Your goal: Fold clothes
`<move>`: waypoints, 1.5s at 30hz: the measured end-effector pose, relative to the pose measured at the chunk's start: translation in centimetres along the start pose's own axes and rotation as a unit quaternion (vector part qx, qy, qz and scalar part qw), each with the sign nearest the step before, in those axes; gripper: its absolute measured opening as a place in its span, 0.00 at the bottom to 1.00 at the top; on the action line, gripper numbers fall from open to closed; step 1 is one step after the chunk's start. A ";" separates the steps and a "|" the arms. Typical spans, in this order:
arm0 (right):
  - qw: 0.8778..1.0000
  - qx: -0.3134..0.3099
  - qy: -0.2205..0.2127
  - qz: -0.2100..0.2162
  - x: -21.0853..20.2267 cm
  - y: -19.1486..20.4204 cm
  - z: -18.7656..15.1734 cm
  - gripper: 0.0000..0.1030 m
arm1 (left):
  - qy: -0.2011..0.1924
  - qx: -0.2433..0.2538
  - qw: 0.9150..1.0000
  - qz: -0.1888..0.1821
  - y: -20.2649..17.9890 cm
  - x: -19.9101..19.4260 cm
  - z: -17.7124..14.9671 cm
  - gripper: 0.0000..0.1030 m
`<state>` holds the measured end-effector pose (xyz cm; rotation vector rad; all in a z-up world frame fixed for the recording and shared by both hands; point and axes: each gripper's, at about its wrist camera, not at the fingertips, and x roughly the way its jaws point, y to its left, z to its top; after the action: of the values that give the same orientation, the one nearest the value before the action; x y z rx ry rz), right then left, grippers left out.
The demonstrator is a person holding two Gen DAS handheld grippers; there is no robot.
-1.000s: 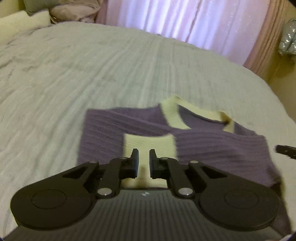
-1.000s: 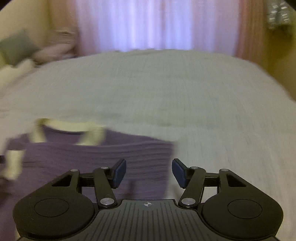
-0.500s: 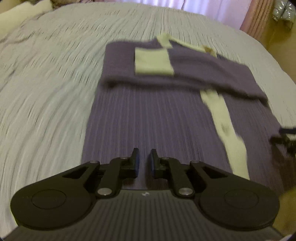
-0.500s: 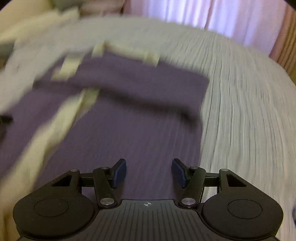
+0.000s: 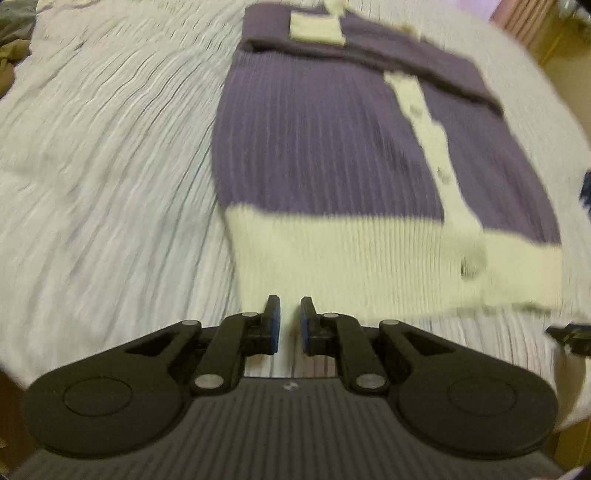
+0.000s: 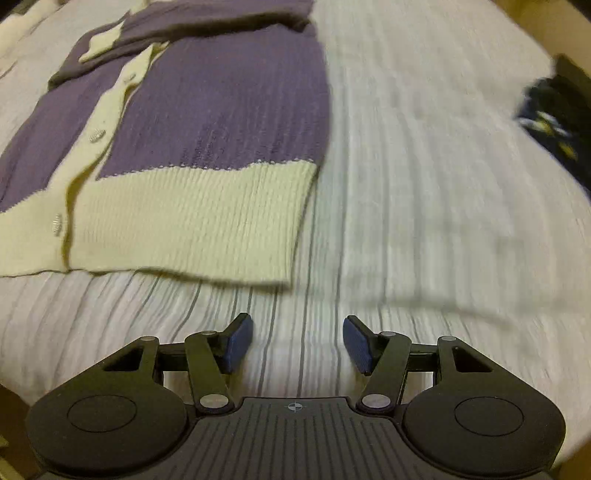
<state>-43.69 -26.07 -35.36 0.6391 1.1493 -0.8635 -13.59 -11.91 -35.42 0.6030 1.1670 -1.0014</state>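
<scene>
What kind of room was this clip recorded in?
Most likely a bedroom: a purple and cream ribbed knit cardigan lies spread on a wide bed with a pale striped, crinkled bedspread, and a pinkish curtain shows at the far edge.

Light: dim, warm indoor cast, soft and even; no glare.
Shadows: a thin dark line under the cardigan point(image 6: 207, 122) hem; faint shade beneath the right gripper point(image 6: 298, 341).
Blur: motion smear across the bedspread point(image 5: 103, 155), heaviest toward the frame sides; buttons in the left view smudged, crisper in the right view.
Sharpest: the left gripper point(image 5: 290, 325) and its black body.
Distortion: fisheye bends the bedspread stripes; corners fall dark.
</scene>
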 end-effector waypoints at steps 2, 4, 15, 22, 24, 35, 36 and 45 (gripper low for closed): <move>1.000 0.024 -0.006 0.003 -2.4 0.3 -0.5 0.57 | -0.003 0.002 1.000 -0.003 -0.3 -2.6 0.3 0.09; 0.998 0.050 -0.018 0.021 -5.0 0.6 -0.5 0.57 | -0.016 0.006 1.000 -0.006 -0.6 -5.5 0.7 0.10; 0.985 0.091 -0.126 0.076 -17.8 3.9 3.1 0.74 | -0.090 0.025 0.995 0.026 -2.6 -18.5 2.8 0.33; 0.984 0.070 -0.140 0.091 -21.4 4.3 3.7 0.75 | -0.097 0.017 0.995 0.027 -4.2 -21.5 1.9 0.38; 0.984 0.066 -0.135 0.093 -21.6 4.3 3.5 0.75 | -0.098 0.019 0.995 0.030 -5.2 -21.9 1.4 0.38; 0.990 0.004 -0.122 0.070 -23.2 1.8 0.0 0.75 | -0.117 0.015 0.992 0.032 -11.2 -24.2 -2.8 0.43; 0.990 0.001 -0.123 0.069 -23.4 1.5 -0.3 0.75 | -0.117 0.013 0.992 0.035 -11.4 -24.4 -3.3 0.43; 0.990 -0.032 -0.114 0.079 -24.4 0.2 -3.7 0.75 | -0.105 -0.016 0.992 0.064 -12.1 -25.4 -8.7 0.45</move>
<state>-49.36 -16.87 -13.21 0.5550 0.9046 -0.7401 -29.92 -2.01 -13.01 0.5268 0.9451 -0.9111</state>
